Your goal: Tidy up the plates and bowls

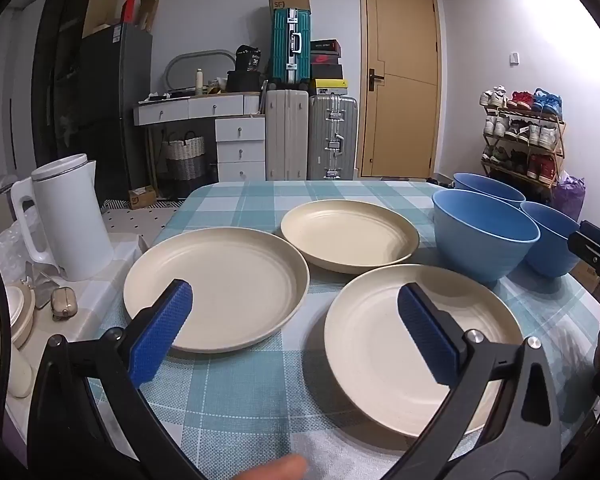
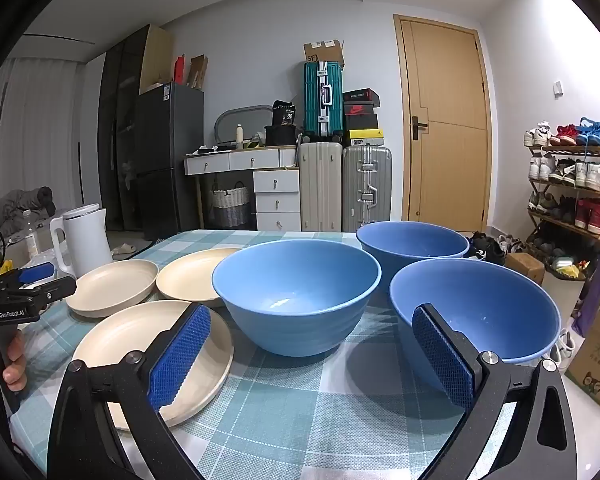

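Indoors, in a lived-in room with a tan wooden door (image 1: 400, 76), stacked suitcases (image 1: 312, 136) left of the door, a loaded shoe rack (image 1: 524, 136) right of it. In front of the door, a table under a teal-and-white checked cloth (image 1: 236, 392), woven and slightly nubby. On the cloth, three round cream plates, matte with shallow raised rims: left plate (image 1: 220, 288), far plate (image 1: 350, 236), near plate (image 1: 384, 344). Right of the plates, three smooth blue bowls with faint ridged sides, clustered close: middle bowl (image 2: 296, 292), far bowl (image 2: 412, 244), near bowl (image 2: 476, 312). Left of the table, a white plastic kettle (image 1: 66, 216). Left gripper (image 1: 296, 328) spread wide over the plates, holding nothing. Right gripper (image 2: 312, 352) likewise spread wide, empty, before the bowls.
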Available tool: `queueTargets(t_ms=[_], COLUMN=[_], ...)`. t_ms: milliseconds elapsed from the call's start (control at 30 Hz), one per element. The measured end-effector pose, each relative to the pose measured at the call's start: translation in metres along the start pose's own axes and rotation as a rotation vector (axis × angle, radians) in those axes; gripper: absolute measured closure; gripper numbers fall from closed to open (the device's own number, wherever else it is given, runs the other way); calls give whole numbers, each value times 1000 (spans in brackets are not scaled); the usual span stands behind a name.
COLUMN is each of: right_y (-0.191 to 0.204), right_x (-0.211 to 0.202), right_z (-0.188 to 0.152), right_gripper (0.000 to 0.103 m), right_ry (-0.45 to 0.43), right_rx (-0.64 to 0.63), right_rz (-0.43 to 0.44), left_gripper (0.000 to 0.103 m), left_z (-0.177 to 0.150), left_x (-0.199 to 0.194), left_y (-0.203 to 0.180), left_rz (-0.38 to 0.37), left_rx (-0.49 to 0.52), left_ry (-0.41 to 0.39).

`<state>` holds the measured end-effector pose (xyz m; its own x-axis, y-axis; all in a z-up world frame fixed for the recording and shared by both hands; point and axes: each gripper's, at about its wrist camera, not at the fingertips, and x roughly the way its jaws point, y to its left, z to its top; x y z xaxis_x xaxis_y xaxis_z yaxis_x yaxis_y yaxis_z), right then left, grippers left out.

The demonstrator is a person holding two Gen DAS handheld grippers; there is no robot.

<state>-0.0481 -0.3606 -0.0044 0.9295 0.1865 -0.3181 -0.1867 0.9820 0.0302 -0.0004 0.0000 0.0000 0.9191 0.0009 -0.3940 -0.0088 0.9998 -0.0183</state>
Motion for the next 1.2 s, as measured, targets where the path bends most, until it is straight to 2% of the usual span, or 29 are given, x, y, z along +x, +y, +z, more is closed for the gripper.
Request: queueTargets(t_ms=[1200], right_y=[0], right_x=[0], right_z=[0], right_gripper=[0], right_ry=[1], right_rx=[-2], right_rz=[0], left_gripper=[0], left_z=[0], left_x=[0], left_y=[0], left_rz=[0], left_rx=[-1], left_ry=[9])
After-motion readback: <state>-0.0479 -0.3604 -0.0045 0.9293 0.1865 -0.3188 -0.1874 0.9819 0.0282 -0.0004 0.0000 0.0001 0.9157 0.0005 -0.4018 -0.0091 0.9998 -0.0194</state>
